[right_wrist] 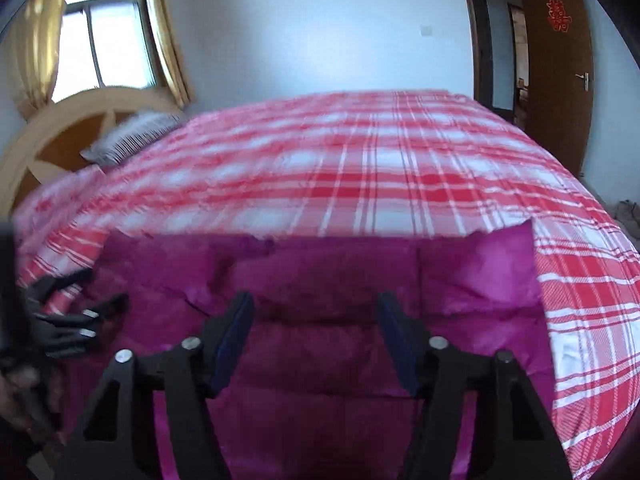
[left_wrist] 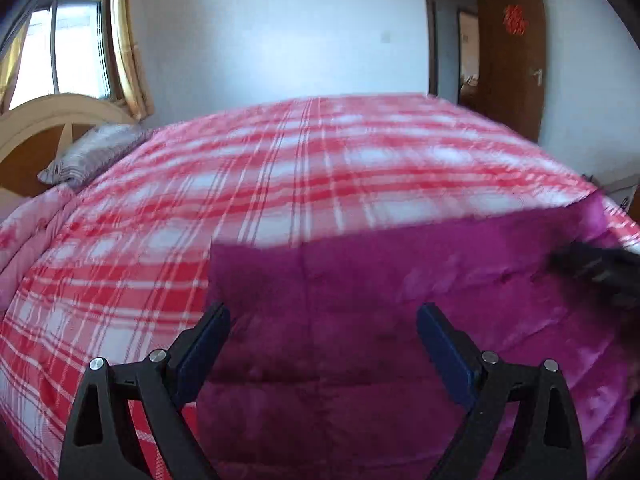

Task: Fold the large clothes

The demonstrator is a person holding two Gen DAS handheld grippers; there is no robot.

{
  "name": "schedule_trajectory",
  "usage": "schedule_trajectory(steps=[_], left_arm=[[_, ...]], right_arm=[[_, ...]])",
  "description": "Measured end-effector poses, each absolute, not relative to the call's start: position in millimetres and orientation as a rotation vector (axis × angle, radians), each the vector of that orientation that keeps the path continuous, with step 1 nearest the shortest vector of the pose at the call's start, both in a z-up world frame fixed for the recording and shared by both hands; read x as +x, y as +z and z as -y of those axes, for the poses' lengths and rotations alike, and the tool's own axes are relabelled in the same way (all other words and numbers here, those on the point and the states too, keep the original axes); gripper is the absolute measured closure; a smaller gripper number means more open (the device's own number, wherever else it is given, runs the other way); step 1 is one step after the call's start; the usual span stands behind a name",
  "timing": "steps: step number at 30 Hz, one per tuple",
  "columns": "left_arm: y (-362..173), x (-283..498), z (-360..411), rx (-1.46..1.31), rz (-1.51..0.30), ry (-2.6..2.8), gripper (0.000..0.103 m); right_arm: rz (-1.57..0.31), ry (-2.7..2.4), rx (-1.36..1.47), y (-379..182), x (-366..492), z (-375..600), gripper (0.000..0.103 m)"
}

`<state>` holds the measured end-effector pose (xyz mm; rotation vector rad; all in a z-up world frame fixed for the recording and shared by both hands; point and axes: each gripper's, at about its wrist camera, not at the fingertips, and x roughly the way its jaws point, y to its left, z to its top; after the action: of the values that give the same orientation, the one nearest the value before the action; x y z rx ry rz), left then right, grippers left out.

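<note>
A magenta fleece garment [left_wrist: 400,300] lies flat on the near part of a bed, its far edge straight across the red and white plaid cover [left_wrist: 280,168]. My left gripper [left_wrist: 322,320] hovers open over the garment's left end, nothing between its pads. The right gripper shows blurred at the right edge [left_wrist: 600,268]. In the right wrist view the same garment [right_wrist: 340,280] fills the foreground, and my right gripper [right_wrist: 316,308] is open above it with empty jaws. The left gripper [right_wrist: 76,316] appears at the far left, over the garment's left edge.
A wooden headboard [left_wrist: 36,120] and a grey pillow [left_wrist: 92,152] stand at the bed's left end. A window with yellow curtains [right_wrist: 100,40] is behind them. A brown door [right_wrist: 560,80] stands open at the back right. A hand shows at the lower left [right_wrist: 24,396].
</note>
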<state>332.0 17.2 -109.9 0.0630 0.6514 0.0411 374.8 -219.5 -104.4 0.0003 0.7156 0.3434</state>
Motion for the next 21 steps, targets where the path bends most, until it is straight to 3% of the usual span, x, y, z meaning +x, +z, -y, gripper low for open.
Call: schedule_trajectory(steps=[4, 10, 21], left_arm=[[-95.5, 337.4, 13.4, 0.168, -0.577, -0.018, 0.009], [-148.6, 389.2, 7.0, 0.146, -0.771, 0.009, 0.009], [-165.4, 396.0, -3.5, 0.076, -0.800, 0.053, 0.002]], right_arm=[[-0.772, 0.270, 0.008, -130.1, 391.4, 223.1, 0.039], [-0.806, 0.243, 0.029, -134.6, 393.6, 227.9, 0.039], [-0.836, 0.240, 0.017, -145.5, 403.8, 217.3, 0.036]])
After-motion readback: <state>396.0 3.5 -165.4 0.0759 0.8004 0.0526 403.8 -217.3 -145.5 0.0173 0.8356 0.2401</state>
